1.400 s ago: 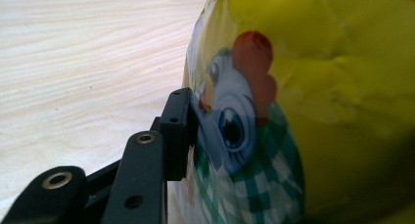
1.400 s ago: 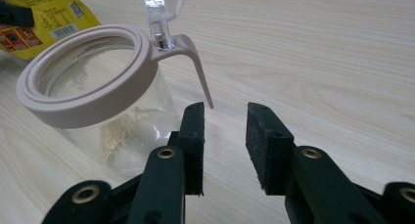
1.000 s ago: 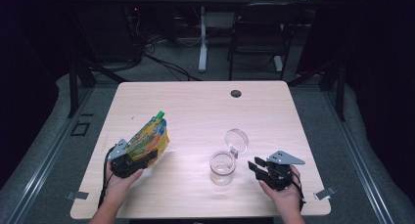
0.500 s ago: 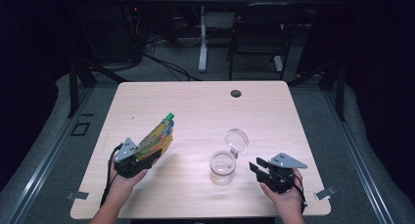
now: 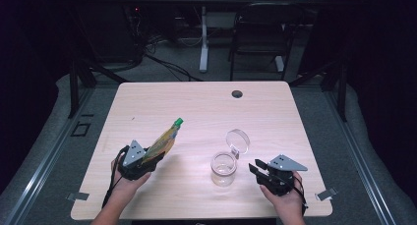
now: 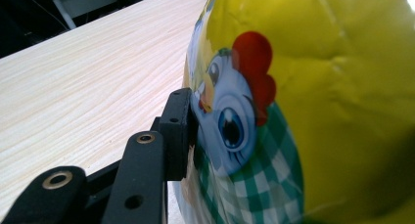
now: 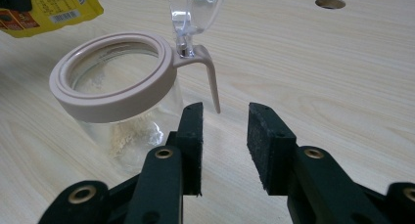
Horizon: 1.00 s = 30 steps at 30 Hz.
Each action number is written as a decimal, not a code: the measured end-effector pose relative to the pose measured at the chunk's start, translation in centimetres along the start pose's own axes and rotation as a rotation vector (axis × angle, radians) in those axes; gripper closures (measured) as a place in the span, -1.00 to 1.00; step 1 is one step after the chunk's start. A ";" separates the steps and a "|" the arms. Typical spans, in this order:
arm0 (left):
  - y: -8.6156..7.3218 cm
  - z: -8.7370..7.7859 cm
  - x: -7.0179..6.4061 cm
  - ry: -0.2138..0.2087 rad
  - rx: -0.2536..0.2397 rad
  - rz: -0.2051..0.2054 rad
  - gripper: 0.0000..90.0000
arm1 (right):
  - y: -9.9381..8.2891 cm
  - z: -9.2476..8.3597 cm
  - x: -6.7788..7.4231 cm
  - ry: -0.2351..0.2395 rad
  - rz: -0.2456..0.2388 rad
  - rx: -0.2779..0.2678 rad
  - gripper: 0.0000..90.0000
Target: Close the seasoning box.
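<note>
Left gripper [image 5: 147, 158] jaws clamped on yellow pouch [image 5: 164, 139]; right gripper [image 5: 259, 170] jaws just narrowing, parted, empty, beside glass jar [image 5: 223, 168].

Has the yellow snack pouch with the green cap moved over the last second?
Yes. The yellow snack pouch, gripped in the left gripper, has tilted and shifted right, its green cap now nearer the clear glass jar.

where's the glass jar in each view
High view: the glass jar stands right of centre near the table's front edge, lid flipped open, between the two grippers.
Left gripper view: not in it; the yellow pouch is close up, with the wooden table beside it.
Right gripper view: upper left, just beyond the jaws, pink rim up.
Shared landmark: the yellow pouch, at the top left corner of the right gripper view.
</note>
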State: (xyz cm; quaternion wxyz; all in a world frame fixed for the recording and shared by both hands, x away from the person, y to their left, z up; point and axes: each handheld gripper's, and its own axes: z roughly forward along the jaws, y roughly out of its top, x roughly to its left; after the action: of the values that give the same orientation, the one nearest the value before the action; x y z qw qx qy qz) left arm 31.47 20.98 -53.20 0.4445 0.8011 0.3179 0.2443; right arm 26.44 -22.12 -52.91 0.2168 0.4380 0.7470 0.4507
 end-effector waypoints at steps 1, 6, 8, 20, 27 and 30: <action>0.0 0.0 -0.1 0.004 -0.002 0.002 0.35 | 0.0 -0.1 0.0 -0.002 -0.006 0.003 0.50; 0.2 -0.1 -0.6 0.037 0.017 0.048 0.36 | 0.3 -0.2 0.7 0.003 -0.032 -0.009 0.51; 0.3 -0.1 -0.8 0.046 0.020 0.061 0.36 | 0.5 -0.3 1.1 0.003 -0.056 -0.012 0.51; 0.7 -0.1 -2.3 0.084 0.054 0.179 0.36 | 0.9 -0.3 2.5 0.015 -0.088 -0.023 0.50; 0.8 0.3 -3.2 0.100 0.074 0.233 0.36 | 0.9 -0.3 2.4 0.027 -0.067 -0.033 0.50; 0.8 0.3 -3.4 0.103 0.078 0.246 0.36 | 0.8 -0.2 2.3 0.036 -0.063 -0.027 0.51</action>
State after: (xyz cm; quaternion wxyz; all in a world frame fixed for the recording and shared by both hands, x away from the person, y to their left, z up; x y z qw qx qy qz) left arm 29.62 17.96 -53.01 0.3627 0.8371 0.2488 0.3253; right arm 25.43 -20.07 -51.91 0.2233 0.4033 0.7580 0.4615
